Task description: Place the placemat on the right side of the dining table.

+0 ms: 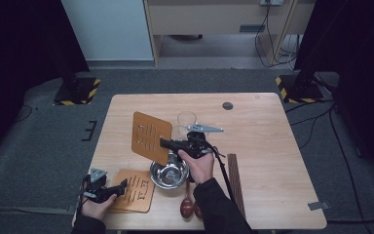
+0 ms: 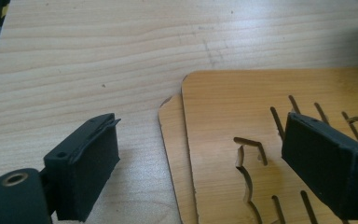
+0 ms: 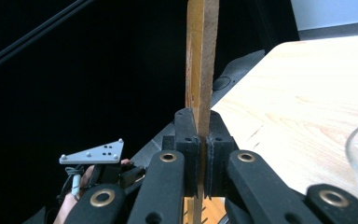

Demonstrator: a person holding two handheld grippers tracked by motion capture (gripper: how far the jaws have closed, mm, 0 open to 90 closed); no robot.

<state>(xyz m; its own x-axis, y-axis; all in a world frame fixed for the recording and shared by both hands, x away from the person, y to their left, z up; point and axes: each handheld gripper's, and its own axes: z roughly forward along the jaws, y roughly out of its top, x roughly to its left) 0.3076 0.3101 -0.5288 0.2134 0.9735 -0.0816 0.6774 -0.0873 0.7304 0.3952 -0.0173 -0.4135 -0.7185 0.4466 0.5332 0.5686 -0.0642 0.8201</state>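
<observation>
right gripper [image 3: 198, 154] clamping wooden mat [image 3: 200, 60], lifted

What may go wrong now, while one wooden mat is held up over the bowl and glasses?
1. The right hand-held gripper pinches the lifted slotted wooden mat only at one edge; it might swing or slip onto the round steel bowl.
2. The clear drinking glass stands close behind it and could be knocked over.
3. The open left hand-held gripper straddles stacked flat wooden mats; closing may take two.
</observation>
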